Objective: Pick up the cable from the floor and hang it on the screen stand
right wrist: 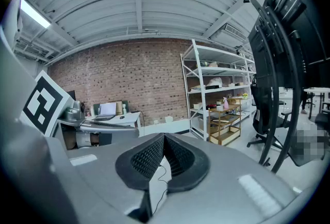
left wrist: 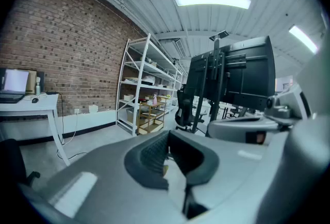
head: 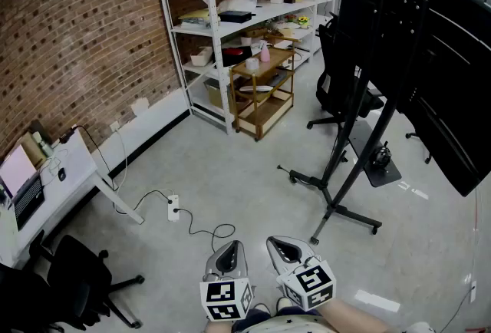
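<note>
L gripper (head: 228,256) & R gripper (head: 286,249) are hovering side by side, jaws pressed together, empty. Cable (head: 190,229) is lying on floor (head: 253,170), apart from screen stand (head: 355,173).

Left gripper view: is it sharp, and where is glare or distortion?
Left gripper view: the left hand-held gripper near the lens is soft, the ceiling lamp burns white, corners are dark. Right gripper view: fisheye bends the screen stand. Head view: even light, sharp.

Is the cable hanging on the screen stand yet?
No, the cable lies on the floor near the white desk, apart from the screen stand.
</note>
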`<state>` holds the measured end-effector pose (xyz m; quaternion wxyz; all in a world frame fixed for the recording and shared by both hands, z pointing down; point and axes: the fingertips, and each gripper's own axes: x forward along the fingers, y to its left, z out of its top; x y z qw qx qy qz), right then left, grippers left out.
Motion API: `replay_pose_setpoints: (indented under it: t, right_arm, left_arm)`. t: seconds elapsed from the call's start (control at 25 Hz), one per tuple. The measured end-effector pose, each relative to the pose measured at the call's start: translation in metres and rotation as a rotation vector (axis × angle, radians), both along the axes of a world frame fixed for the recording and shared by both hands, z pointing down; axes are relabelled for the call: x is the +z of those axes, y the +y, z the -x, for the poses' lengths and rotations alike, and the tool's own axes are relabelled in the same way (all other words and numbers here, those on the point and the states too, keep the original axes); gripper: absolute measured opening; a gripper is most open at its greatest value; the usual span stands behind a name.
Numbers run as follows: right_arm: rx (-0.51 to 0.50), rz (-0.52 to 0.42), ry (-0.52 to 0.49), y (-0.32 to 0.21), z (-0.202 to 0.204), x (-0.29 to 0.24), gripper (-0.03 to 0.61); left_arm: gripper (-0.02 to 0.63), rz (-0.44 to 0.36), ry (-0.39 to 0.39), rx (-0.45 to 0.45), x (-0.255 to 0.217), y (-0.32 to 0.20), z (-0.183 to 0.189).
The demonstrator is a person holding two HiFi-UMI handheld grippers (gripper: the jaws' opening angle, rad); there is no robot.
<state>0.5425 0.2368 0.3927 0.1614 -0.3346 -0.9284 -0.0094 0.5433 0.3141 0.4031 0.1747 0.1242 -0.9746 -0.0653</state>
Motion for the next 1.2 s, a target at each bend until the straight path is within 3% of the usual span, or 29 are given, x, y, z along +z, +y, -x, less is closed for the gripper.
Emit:
replay_pose_setpoints:
  t: [0.36, 0.6, 0.72, 0.92, 1.2]
  right_arm:
    - [0.022, 0.01, 0.031, 0.016, 0.024, 0.026, -0.002]
    - [0.038, 0.023, 0.036, 0.019, 0.089, 0.036, -0.002]
    - [0.04, 0.028, 0.028, 0.023, 0.143, 0.038, -0.002]
    - [0.061, 0.039, 0.004, 0.002, 0.258, 0.021, -0.002]
    - [0.183, 0.032, -0.017, -0.064, 0.403, 0.017, -0.002]
  left_arm:
    - [0.008, -0.019, 0.028, 0.0, 0.024, 0.023, 0.022]
    - [0.008, -0.028, 0.045, -0.01, 0.039, 0.031, 0.084]
    - [0.008, -0.019, 0.04, -0.015, 0.041, 0.036, 0.134]
    - [0.008, -0.034, 0.042, 0.012, 0.028, 0.017, 0.25]
    - [0.008, -0.031, -0.007, 0.076, 0.013, -0.034, 0.411]
